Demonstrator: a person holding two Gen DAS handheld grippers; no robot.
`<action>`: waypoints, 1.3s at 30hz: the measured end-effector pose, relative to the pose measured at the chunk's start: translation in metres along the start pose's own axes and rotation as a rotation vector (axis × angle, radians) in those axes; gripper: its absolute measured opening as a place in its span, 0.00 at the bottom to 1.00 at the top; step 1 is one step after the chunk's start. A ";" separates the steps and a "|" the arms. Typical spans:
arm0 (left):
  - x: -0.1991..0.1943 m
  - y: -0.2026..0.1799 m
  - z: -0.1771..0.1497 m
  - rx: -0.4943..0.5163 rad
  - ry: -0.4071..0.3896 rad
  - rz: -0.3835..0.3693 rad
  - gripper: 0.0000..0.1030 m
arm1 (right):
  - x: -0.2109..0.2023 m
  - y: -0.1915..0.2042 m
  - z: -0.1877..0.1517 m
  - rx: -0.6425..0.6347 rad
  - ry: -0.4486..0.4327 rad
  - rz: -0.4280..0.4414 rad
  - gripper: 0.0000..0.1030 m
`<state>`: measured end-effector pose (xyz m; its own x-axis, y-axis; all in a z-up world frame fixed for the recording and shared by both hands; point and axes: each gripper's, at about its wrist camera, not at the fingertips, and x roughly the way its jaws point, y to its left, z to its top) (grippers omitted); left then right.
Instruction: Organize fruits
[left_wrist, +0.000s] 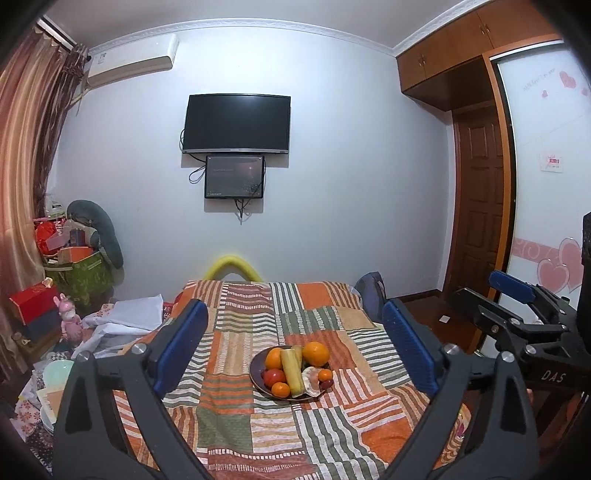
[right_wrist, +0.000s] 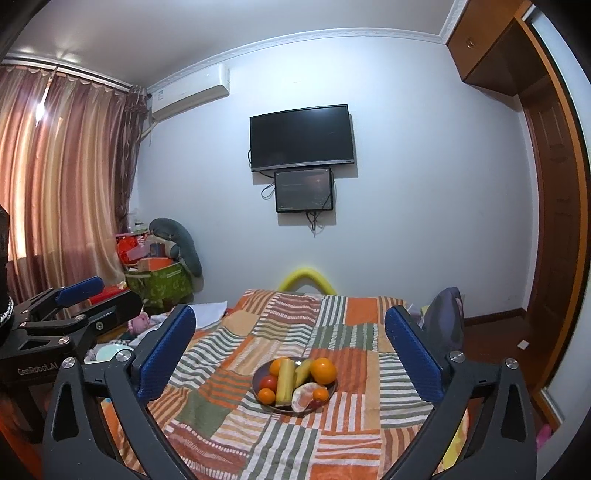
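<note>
A: Fruits (left_wrist: 291, 371) first, since they're the job: where do they sit relative to the left gripper (left_wrist: 295, 347)?

B: Ahead of it and lower. Its blue pads are spread wide with nothing between them, and the pile shows through the gap. The right gripper (right_wrist: 291, 356) is the same: released, empty, jaws apart, looking down at the same pile. In the left view it shows at the right edge, also spread.

A: And the pile itself?

B: All of it is gathered on a dark plate (right_wrist: 258, 376) near the middle of a bed with a striped patchwork bedspread (left_wrist: 240, 424). I count a large orange (right_wrist: 323, 370) at the back right, a smaller orange (right_wrist: 277, 366) at the back left, a pale yellow-green stick (right_wrist: 285, 380) lying lengthwise down the middle, a red fruit (right_wrist: 269, 382) left of it, a small orange one (right_wrist: 266, 396) in front, and a pale peeled piece (right_wrist: 303, 395) on the right with small fruits just beside it.

A: Any fruit off the plate?

B: None that I can see on the bedspread.

A: So which step is this?

B: Hard to settle. Fruit heaped on one plate with both grippers released fits a heap waiting to be sorted out elsewhere, or a gathering onto the plate that is already complete.

A: And if a grasp were needed?

B: My judgement: the round ones would roll, so a centred pinch; the stick touches its neighbours, so it would disturb them.
</note>
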<state>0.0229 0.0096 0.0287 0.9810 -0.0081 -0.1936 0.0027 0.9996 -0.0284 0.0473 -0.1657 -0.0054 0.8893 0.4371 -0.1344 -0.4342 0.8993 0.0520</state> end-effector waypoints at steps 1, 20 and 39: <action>0.000 -0.001 0.000 0.001 0.000 0.001 0.95 | 0.000 0.000 0.000 0.000 0.001 0.000 1.00; 0.003 -0.001 -0.004 -0.004 0.004 0.002 1.00 | -0.007 0.000 -0.002 -0.008 0.005 -0.013 1.00; 0.006 0.003 -0.004 -0.016 0.020 -0.014 1.00 | -0.008 0.000 0.003 -0.010 0.007 -0.013 1.00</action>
<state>0.0277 0.0126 0.0234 0.9768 -0.0230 -0.2131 0.0133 0.9988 -0.0469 0.0404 -0.1690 -0.0018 0.8938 0.4256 -0.1415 -0.4244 0.9046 0.0403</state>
